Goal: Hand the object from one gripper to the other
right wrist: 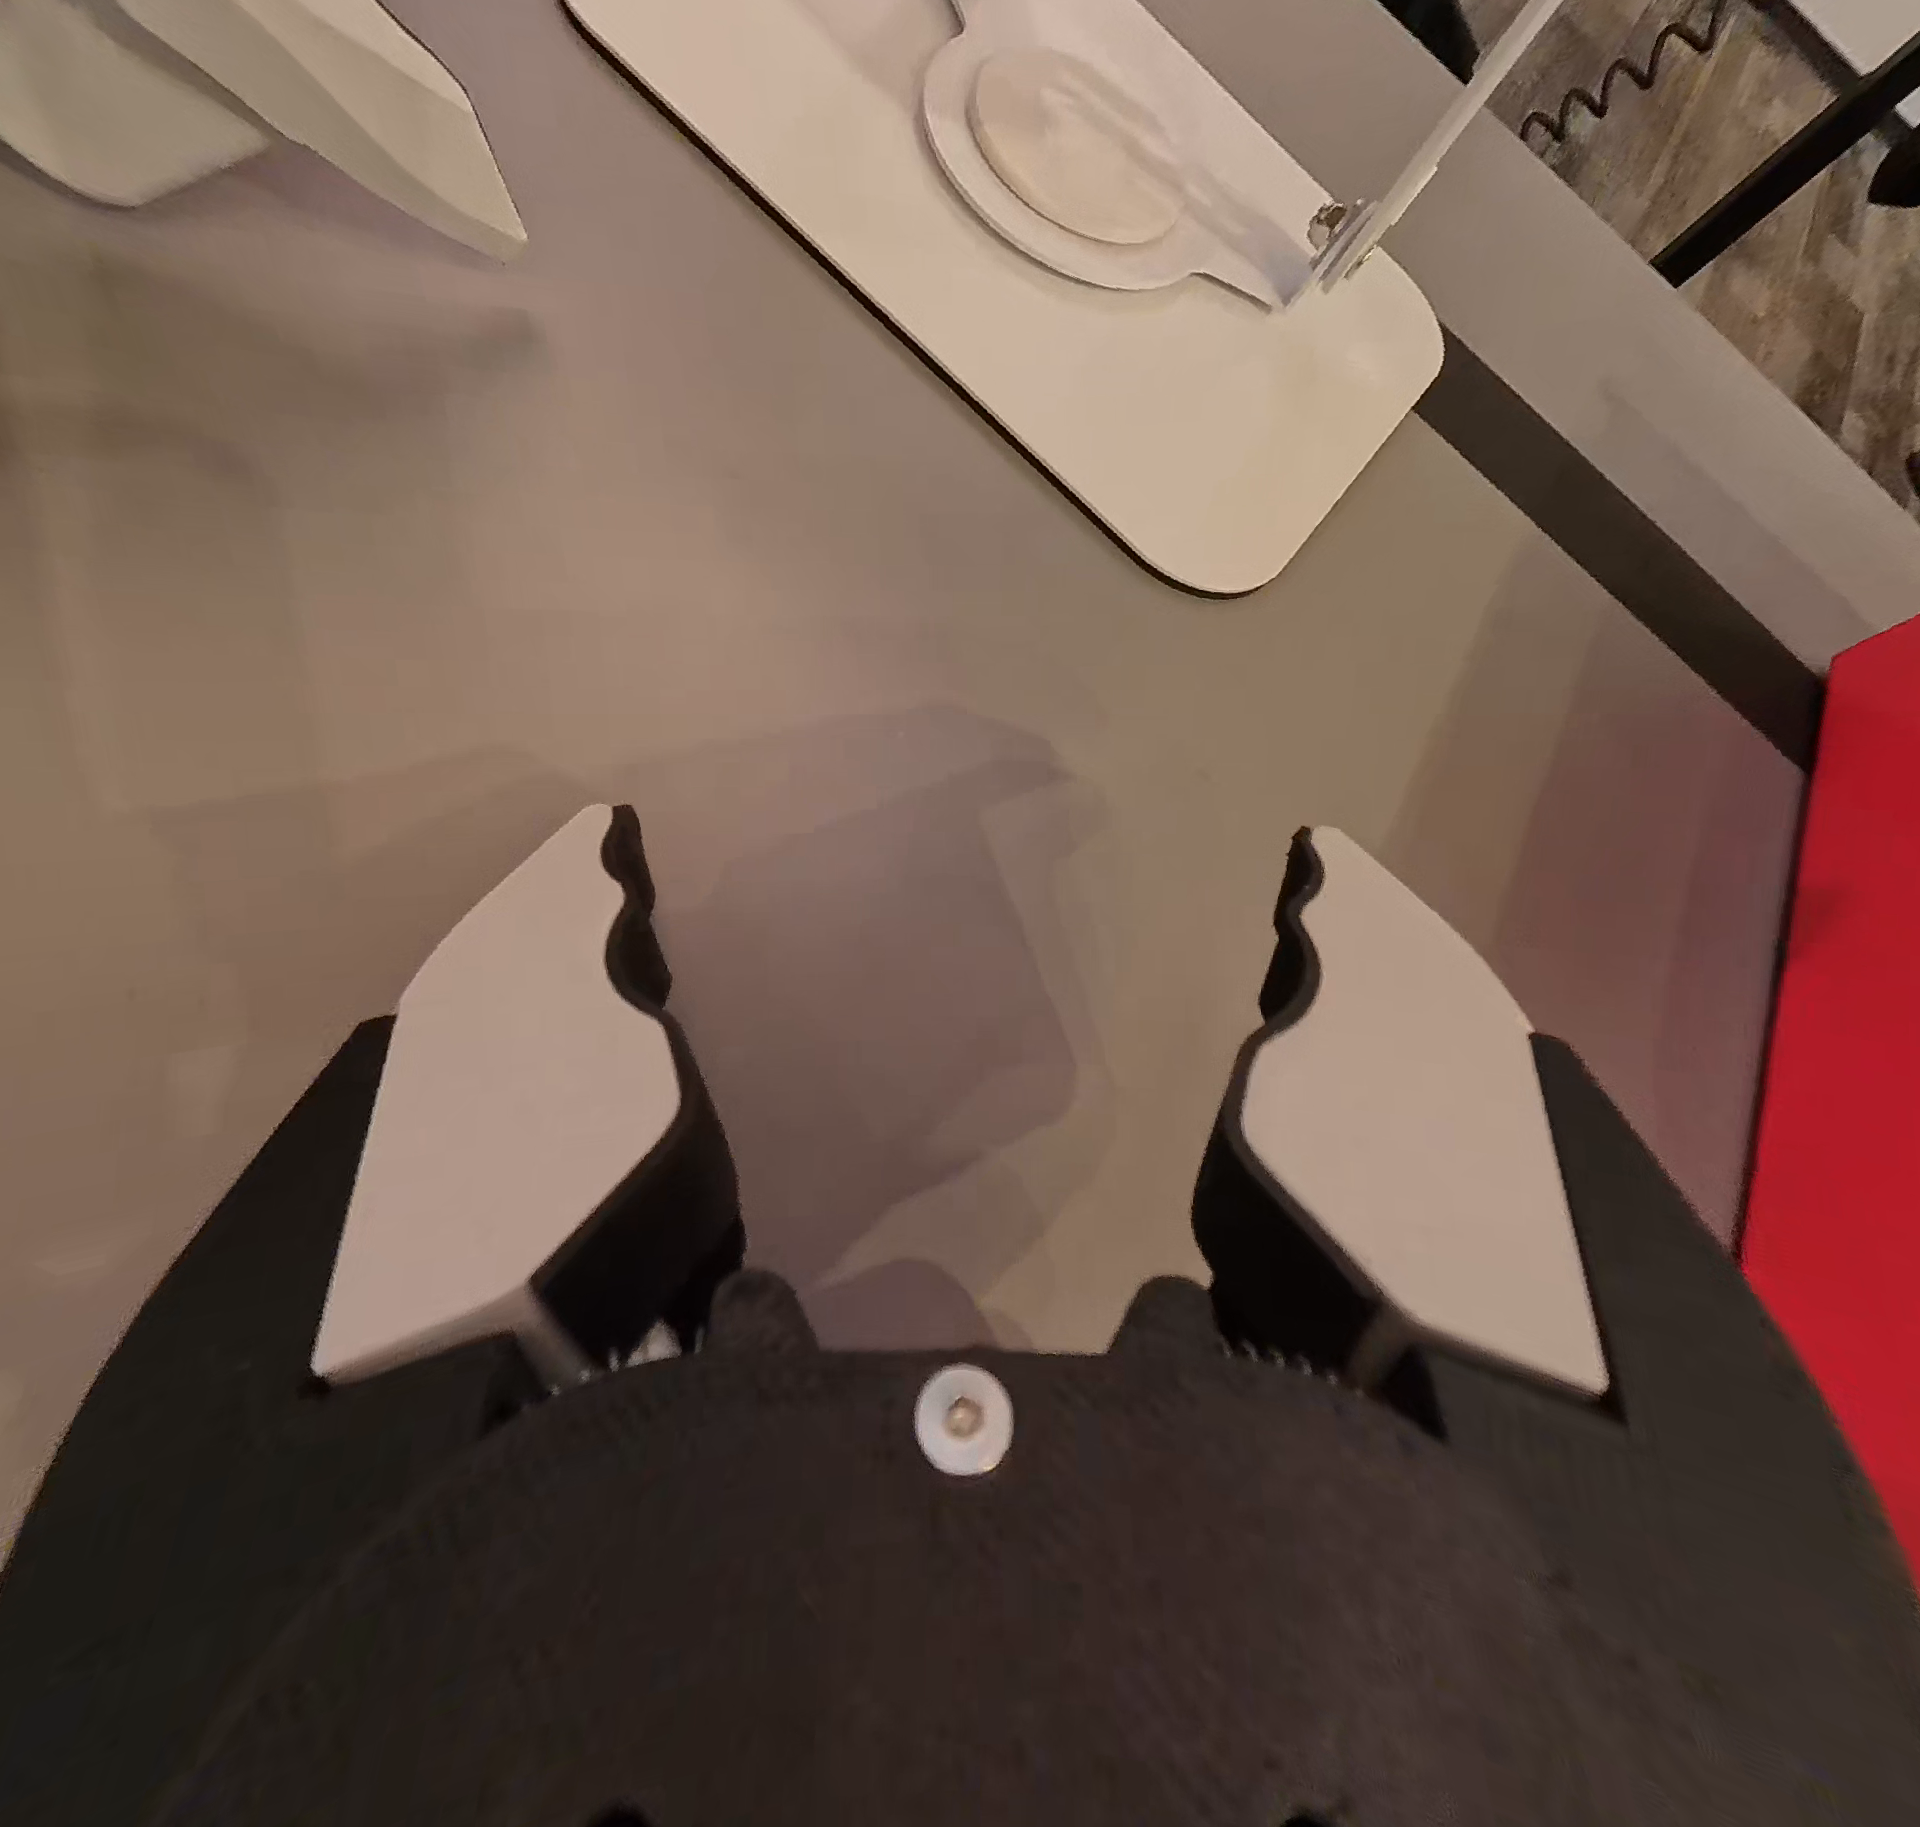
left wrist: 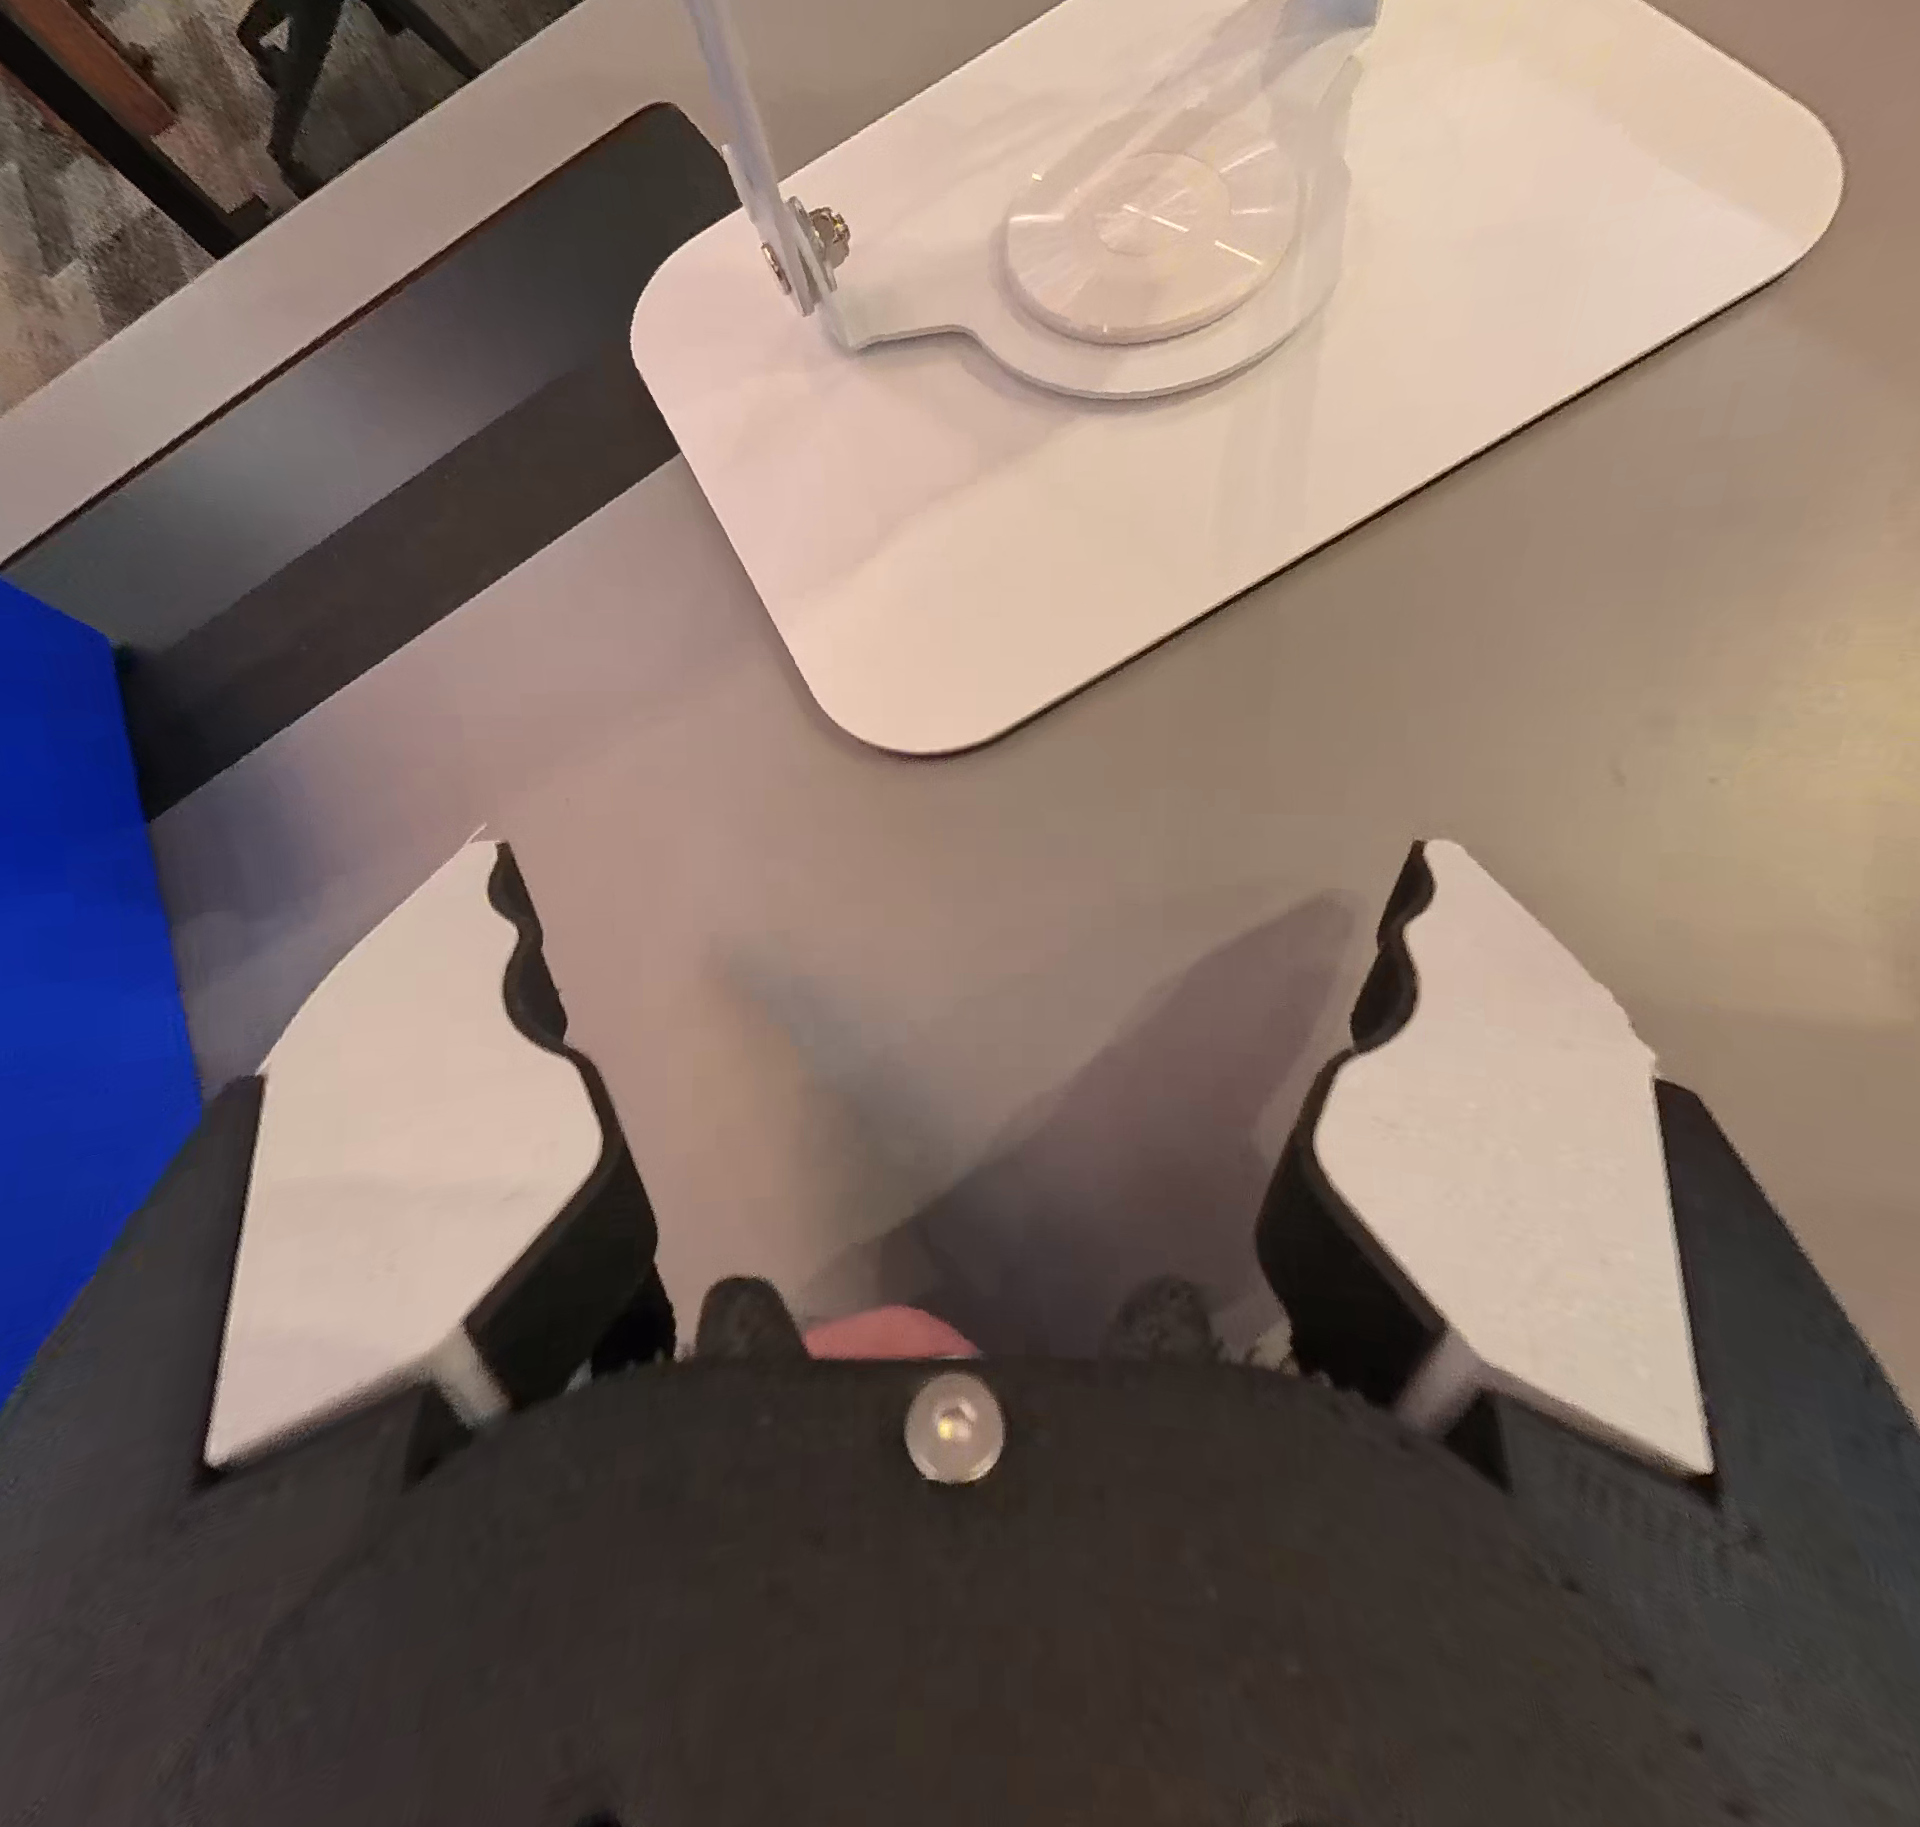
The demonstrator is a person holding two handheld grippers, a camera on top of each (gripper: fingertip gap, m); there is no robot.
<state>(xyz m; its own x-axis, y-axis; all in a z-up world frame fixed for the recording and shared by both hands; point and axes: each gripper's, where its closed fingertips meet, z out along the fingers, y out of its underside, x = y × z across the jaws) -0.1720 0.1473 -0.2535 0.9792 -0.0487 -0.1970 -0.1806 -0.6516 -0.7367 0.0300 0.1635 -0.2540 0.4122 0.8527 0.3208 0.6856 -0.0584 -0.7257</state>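
Left wrist view: grey table (left wrist: 1558,842), white stand base (left wrist: 1039,530), patterned carpet (left wrist: 94,219) beyond.

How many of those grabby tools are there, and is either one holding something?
2. The left tool hangs open over the grey table, nothing in it. The right tool hangs open over the same table, empty too. The white stand lies beyond both.

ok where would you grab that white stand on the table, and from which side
Probably the clear upright strut, with the open left gripper coming in level from its own side. The flat white base plate lies flush on the grey table, leaving no edge to get under, while the strut is narrow and stands free.
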